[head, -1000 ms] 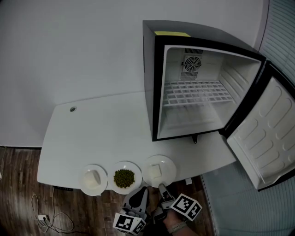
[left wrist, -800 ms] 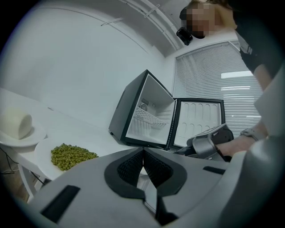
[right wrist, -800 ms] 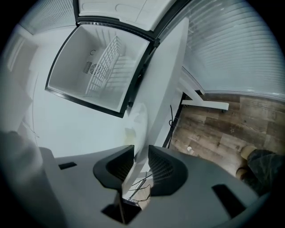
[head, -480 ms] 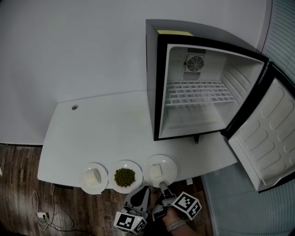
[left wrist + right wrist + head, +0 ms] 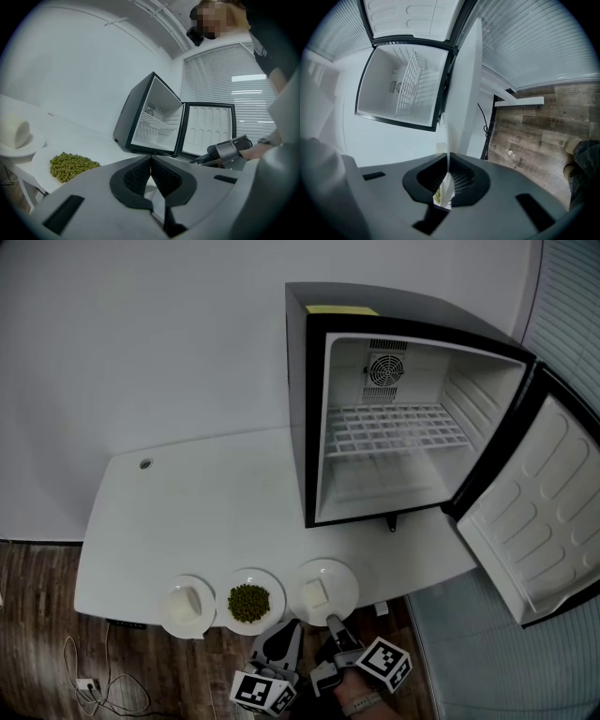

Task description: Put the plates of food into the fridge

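Observation:
Three white plates sit along the table's front edge. The left one [image 5: 185,606] carries a white lump, the middle one [image 5: 248,601] green peas [image 5: 70,165], and the right one [image 5: 345,579] a white block [image 5: 317,592]. My right gripper [image 5: 333,622] reaches over the front edge to the right plate. Its jaws have just been closing and now pinch that plate's rim [image 5: 464,93], seen edge-on between my right gripper's [image 5: 447,180] pads. My left gripper [image 5: 291,629] hangs just off the table edge near the pea plate; its [image 5: 151,173] pads meet with nothing between them.
The small black fridge [image 5: 394,427] stands on the table's right end, its door [image 5: 534,502] swung wide to the right, with a wire shelf [image 5: 394,427] inside. Bare white tabletop [image 5: 206,502] lies between the plates and the fridge. Wood floor and a cable [image 5: 89,681] lie below.
The right gripper has rolled slightly and its jaws have shut on the right plate's rim. The left gripper and the plates have stayed put.

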A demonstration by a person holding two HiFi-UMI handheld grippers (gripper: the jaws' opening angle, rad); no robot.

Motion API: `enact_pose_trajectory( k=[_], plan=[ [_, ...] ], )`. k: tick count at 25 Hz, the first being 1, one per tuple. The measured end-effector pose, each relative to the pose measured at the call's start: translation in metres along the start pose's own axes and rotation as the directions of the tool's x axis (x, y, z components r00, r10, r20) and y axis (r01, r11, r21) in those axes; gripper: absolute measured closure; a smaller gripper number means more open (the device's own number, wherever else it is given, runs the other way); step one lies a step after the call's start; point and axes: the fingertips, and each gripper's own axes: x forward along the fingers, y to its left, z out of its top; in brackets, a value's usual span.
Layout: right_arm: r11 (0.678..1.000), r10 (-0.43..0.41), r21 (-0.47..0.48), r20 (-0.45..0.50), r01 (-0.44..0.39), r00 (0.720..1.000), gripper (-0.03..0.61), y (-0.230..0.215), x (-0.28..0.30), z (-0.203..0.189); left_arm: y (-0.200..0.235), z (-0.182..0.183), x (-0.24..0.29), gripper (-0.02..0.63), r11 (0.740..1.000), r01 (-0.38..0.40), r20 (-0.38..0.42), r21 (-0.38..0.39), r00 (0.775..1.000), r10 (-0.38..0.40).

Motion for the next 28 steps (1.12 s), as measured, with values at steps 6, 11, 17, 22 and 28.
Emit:
enact_pose_trajectory(
  k=[6,11,17,22,28],
  plan=[
    [1.000,-0.004,0.016,0.027,0.003,1.000,0.561,-0.001,-0.012,0.008,-0.005,0.006,0.004,0.606,1.000,0.021,0.001,0.008,1.000,-0.021],
    [0.999,0.004,0.039,0.049,-0.006,0.999,0.561,0.004,-0.021,0.014,-0.012,0.018,0.009,0.606,0.999,0.047,0.014,0.020,0.999,-0.047],
    [0.998,0.024,0.055,0.088,-0.029,0.996,0.561,0.028,-0.032,0.028,-0.011,0.050,0.020,0.606,0.998,0.061,0.052,0.005,0.997,-0.062],
    [0.998,0.034,0.049,0.140,-0.042,0.990,0.561,0.050,-0.035,0.052,-0.006,0.098,0.039,0.606,0.996,0.072,0.112,0.055,0.991,-0.078],
    [0.997,0.045,0.058,0.175,-0.056,0.984,0.561,0.072,-0.023,0.084,0.012,0.140,0.078,0.606,0.993,0.045,0.146,0.107,0.987,-0.061]
  ],
)
